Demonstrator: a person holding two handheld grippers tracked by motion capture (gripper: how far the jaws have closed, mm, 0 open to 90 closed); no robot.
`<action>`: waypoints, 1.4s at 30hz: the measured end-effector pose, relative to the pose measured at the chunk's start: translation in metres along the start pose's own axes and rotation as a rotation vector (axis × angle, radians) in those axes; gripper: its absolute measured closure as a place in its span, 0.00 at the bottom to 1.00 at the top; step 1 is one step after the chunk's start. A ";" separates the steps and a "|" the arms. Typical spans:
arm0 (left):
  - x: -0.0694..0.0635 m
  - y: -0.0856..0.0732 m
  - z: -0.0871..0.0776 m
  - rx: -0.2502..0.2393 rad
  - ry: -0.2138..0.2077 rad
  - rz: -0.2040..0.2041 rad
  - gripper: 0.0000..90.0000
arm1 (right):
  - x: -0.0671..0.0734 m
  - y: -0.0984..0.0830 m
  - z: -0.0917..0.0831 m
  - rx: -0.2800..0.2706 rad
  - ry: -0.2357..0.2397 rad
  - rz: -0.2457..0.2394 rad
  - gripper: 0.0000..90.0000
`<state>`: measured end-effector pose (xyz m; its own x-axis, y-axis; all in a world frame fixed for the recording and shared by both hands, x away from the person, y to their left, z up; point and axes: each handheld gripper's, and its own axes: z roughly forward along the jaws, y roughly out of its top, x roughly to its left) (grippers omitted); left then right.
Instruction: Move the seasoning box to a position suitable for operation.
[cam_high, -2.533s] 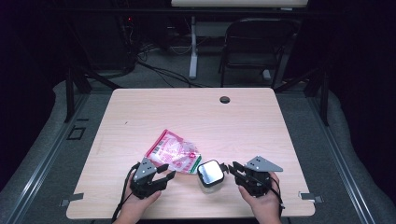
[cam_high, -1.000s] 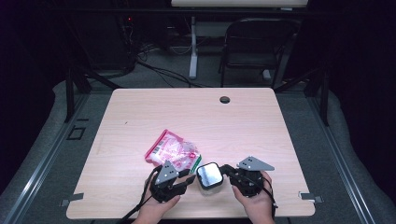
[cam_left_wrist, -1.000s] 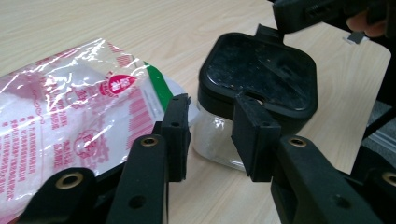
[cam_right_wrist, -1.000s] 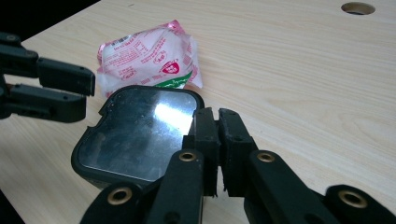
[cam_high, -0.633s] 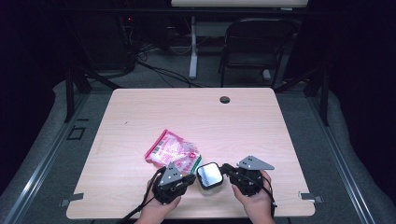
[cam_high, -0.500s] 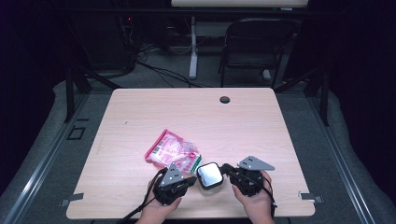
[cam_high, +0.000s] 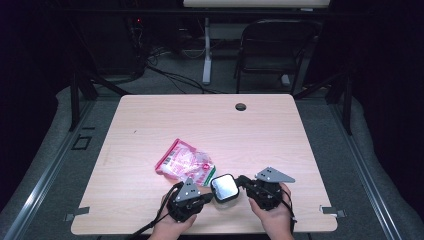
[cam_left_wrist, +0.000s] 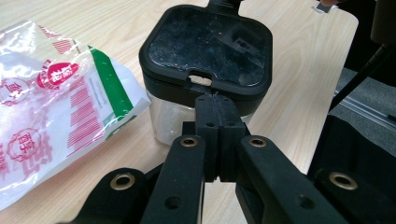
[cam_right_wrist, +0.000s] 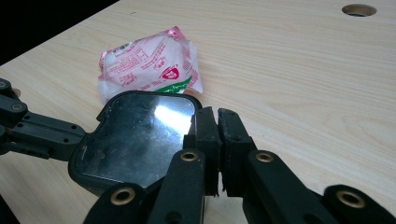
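Observation:
A clear container with a square black lid (cam_high: 223, 187) stands near the table's front edge, between my two grippers. My left gripper (cam_high: 209, 196) is shut, and its tips (cam_left_wrist: 215, 100) rest against the lid's near rim (cam_left_wrist: 210, 44), just under a small notch. Whether a tab is pinched there I cannot tell. On the opposite side, my right gripper (cam_high: 241, 180) is shut too, its tips (cam_right_wrist: 215, 114) against the glossy lid's edge (cam_right_wrist: 135, 135). A pink, white and green plastic packet (cam_high: 185, 162) lies flat just behind and left of the container.
The packet (cam_left_wrist: 51, 102) touches the container's side. A round cable hole (cam_high: 240, 106) sits near the table's far edge (cam_high: 210, 96). A black chair (cam_high: 272, 45) and cables stand on the floor beyond. Cables trail from both grippers off the front edge.
The left gripper moved right to the container and its jaws closed at the lid's rim. The right gripper shifted slightly left onto the lid's other side, then held still.

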<state>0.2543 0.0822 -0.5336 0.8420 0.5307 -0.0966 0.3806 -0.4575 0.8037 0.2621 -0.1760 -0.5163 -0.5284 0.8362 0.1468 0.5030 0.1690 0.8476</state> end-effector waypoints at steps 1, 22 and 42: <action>0.000 0.000 0.000 0.000 0.000 0.000 1.00 | 0.000 0.000 0.000 0.000 0.000 0.000 0.98; 0.000 0.009 -0.004 -0.019 -0.007 -0.013 1.00 | 0.001 -0.002 -0.003 -0.001 0.010 -0.033 0.88; -0.004 0.041 -0.007 -0.049 -0.004 0.001 1.00 | 0.018 -0.011 -0.027 0.023 0.062 -0.199 0.63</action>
<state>0.2638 0.0656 -0.4959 0.8438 0.5276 -0.0980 0.3608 -0.4227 0.8313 0.2283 -0.1776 -0.5094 -0.6597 0.7515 0.0089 0.3991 0.3402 0.8515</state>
